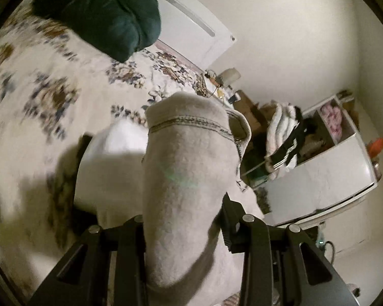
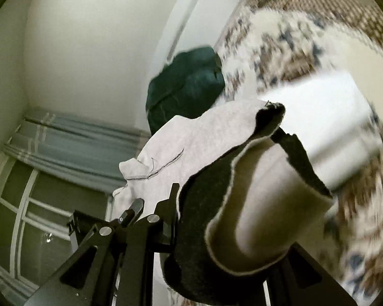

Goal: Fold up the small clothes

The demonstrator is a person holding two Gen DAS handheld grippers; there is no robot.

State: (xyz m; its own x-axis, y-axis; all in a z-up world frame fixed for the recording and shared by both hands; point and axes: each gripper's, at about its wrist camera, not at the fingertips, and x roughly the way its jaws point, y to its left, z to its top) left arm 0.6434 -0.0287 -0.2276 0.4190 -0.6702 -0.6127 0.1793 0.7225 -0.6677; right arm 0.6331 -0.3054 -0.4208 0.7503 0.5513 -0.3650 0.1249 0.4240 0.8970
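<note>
Left wrist: grey garment w/ stitched hem, bunched, both tongs clamped on it.

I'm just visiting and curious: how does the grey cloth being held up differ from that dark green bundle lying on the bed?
The grey cloth is pale; the green bundle is very dark. The grey cloth hangs lifted between the fingers of the left hand-held gripper, while the green bundle rests on the flowered bedspread, touched by neither gripper. The grey cloth shows a stitched hem; the green bundle looks bunched up, with soft folds. Both are soft fabric.
</note>
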